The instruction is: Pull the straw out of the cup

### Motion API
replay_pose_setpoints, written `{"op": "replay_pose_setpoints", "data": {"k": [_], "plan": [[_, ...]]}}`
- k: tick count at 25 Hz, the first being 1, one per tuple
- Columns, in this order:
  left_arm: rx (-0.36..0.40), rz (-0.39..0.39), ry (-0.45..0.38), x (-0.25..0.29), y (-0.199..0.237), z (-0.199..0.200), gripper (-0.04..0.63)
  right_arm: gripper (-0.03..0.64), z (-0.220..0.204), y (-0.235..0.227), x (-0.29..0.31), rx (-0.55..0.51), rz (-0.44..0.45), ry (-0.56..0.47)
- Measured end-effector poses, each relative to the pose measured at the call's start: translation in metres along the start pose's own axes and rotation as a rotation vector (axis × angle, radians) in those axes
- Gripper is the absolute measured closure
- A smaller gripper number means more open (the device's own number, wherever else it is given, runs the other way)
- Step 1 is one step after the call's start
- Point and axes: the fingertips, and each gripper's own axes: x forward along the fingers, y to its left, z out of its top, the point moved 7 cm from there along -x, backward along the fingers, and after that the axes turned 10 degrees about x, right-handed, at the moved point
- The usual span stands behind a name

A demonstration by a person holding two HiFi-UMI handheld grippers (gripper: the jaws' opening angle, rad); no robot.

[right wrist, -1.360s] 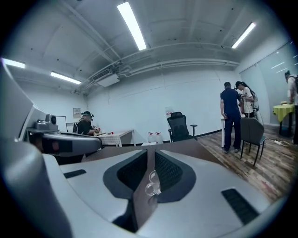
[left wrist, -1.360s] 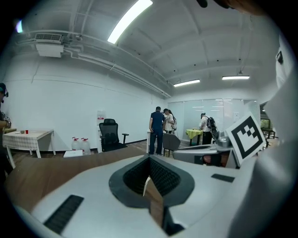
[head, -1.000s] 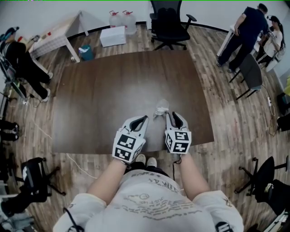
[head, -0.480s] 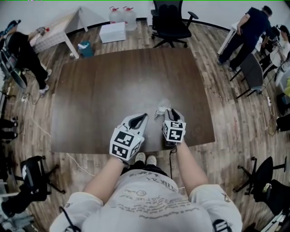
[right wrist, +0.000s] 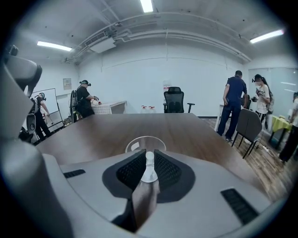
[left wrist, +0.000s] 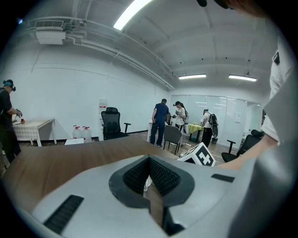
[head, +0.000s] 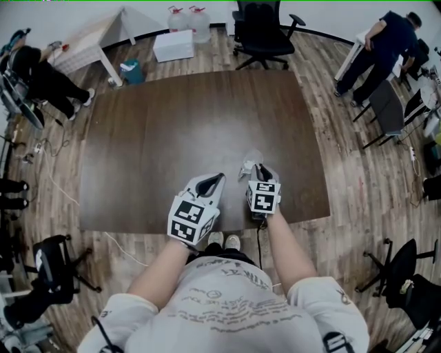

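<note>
A clear plastic cup (head: 252,158) stands on the dark brown table (head: 172,138), near its front right part. In the right gripper view the cup's rim (right wrist: 135,141) shows just beyond the jaws. A white straw (right wrist: 149,169) stands upright between the pads there, and my right gripper (right wrist: 148,155) is shut on it. From the head view the right gripper (head: 258,167) sits right at the cup's near side. My left gripper (head: 219,178) rests a little to the left, apart from the cup. Its jaws (left wrist: 149,159) are shut and hold nothing.
The table's front edge runs just under both grippers. A black office chair (head: 260,31) stands behind the table, with a white box (head: 172,47) and water bottles (head: 189,17) nearby. People stand at the far right (head: 386,41) and far left (head: 41,76).
My right gripper has edged forward and a little left, up to the cup, and turned slightly. The left gripper has hardly moved.
</note>
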Motion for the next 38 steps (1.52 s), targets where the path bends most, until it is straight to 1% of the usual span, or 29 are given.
{"op": "replay_pose_setpoints", "data": {"k": [7,13,16,20,23,26,29,32,38], "plan": [[0.011,0.003,-0.014,-0.001,0.005,0.0,0.595,0.554,0.012,0.014,-0.013,-0.025,0.041,-0.043],[-0.024,-0.007,-0.057,0.0,0.017,0.006,0.595,0.554,0.028,0.031,-0.047,-0.013,0.082,-0.105],[-0.026,-0.022,-0.084,0.007,0.016,0.015,0.595,0.554,0.043,0.033,-0.07,-0.002,0.102,-0.164],[0.002,-0.037,-0.134,0.015,0.01,0.034,0.595,0.554,0.072,0.031,-0.112,0.003,0.134,-0.281],[0.026,-0.043,-0.168,0.017,0.004,0.044,0.595,0.557,0.089,0.029,-0.147,-0.004,0.124,-0.376],[0.05,-0.048,-0.187,0.022,-0.003,0.049,0.595,0.558,0.096,0.022,-0.171,-0.008,0.085,-0.43],[0.063,-0.058,-0.195,0.027,-0.01,0.052,0.595,0.56,0.095,0.016,-0.187,-0.015,0.046,-0.451],[0.062,-0.068,-0.197,0.029,-0.016,0.054,0.595,0.561,0.091,0.01,-0.198,0.001,0.037,-0.472],[0.06,-0.078,-0.195,0.033,-0.02,0.053,0.595,0.565,0.082,0.0,-0.192,0.017,0.017,-0.439]]}}
